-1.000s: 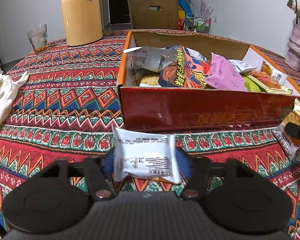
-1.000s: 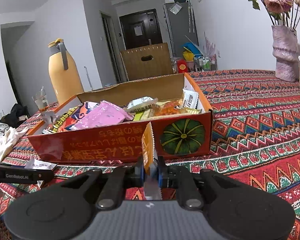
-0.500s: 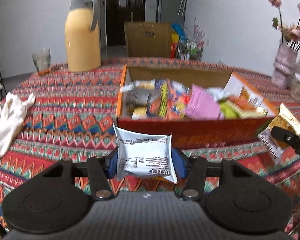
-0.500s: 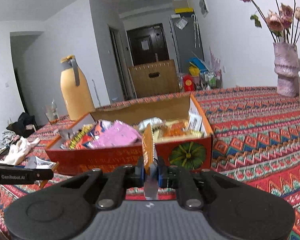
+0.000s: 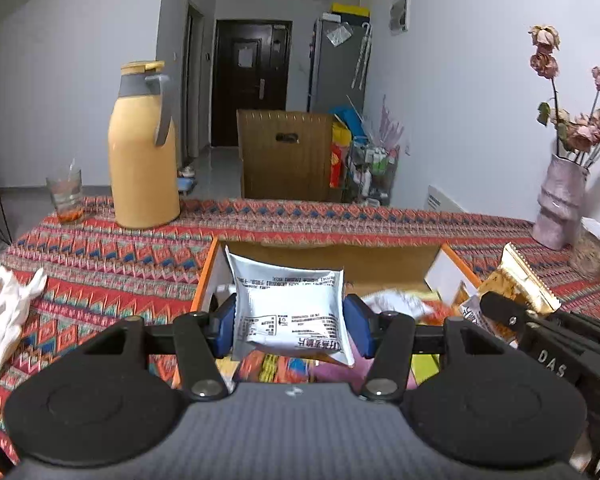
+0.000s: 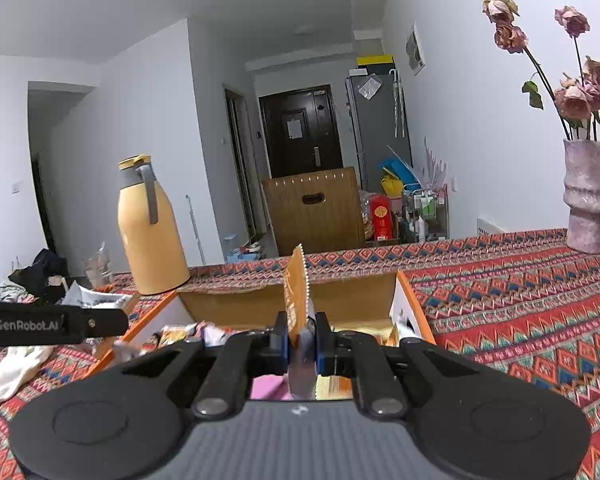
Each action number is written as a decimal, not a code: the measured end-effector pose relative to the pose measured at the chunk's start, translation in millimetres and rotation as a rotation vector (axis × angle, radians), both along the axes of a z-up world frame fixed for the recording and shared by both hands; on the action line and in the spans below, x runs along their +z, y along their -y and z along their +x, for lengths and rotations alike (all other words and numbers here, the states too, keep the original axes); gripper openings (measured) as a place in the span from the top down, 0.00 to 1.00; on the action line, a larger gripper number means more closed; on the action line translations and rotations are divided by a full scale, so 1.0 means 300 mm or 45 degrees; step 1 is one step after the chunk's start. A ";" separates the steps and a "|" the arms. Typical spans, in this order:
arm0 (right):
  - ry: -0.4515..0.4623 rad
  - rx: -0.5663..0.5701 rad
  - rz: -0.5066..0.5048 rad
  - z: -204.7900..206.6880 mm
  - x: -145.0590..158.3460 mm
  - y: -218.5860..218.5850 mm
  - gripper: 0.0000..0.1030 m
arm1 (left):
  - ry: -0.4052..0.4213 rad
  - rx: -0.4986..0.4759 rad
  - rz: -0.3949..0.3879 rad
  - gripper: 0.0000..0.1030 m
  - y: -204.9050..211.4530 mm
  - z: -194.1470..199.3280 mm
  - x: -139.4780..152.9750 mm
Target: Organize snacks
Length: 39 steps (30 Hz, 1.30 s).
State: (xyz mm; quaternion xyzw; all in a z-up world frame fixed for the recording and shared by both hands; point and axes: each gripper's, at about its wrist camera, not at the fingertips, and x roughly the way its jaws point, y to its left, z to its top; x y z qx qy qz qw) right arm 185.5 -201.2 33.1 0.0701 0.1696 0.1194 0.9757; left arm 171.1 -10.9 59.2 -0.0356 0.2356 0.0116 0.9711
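L gripper [image 5: 290,322] is clamped w/ its blue pads on both side edges of a white snack packet [image 5: 290,308], black print facing the cam; packet is held up over the near-left part of the orange-rimmed cardboard box [image 5: 380,258], clear of the bench [image 5: 112,256]. R gripper [image 6: 302,340] is nearly closed, pinching an orange-and-silver snack sachet [image 6: 296,292] edge-on and upright, above the box's near edge; in the L view the same sachet sits at the box's right end. Box holds mixed snack packs, pink and yellow ones partly hidden by the grippers. Left of the box: white cloth [image 5: 4,320] on the patterned cover. Behind the box, to the left: yellow thermos jug [image 5: 142,148] and a drinking glass [image 5: 66,196]. Far right of the box: pink vase [image 5: 560,208] w/ dried roses.
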 end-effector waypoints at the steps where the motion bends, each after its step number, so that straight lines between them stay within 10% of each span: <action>1: 0.003 -0.009 0.000 0.022 -0.003 -0.002 0.89 | 0.007 0.007 0.003 0.46 0.007 0.018 -0.002; 13: -0.037 -0.052 -0.001 0.151 -0.107 0.002 0.89 | 0.000 0.059 0.020 0.45 0.064 0.220 -0.086; 18: -0.093 -0.052 -0.030 0.173 -0.124 -0.006 0.85 | -0.014 0.064 0.011 0.24 0.042 0.233 -0.113; 20: -0.108 -0.049 -0.034 0.177 -0.128 -0.009 0.64 | -0.001 0.087 -0.009 0.02 0.025 0.223 -0.110; 23: -0.092 -0.078 -0.037 0.169 -0.126 -0.006 0.12 | 0.025 0.092 -0.019 0.00 0.022 0.201 -0.097; 39: -0.061 -0.132 -0.027 0.127 -0.057 0.032 0.00 | 0.078 0.118 0.035 0.00 0.027 0.073 0.001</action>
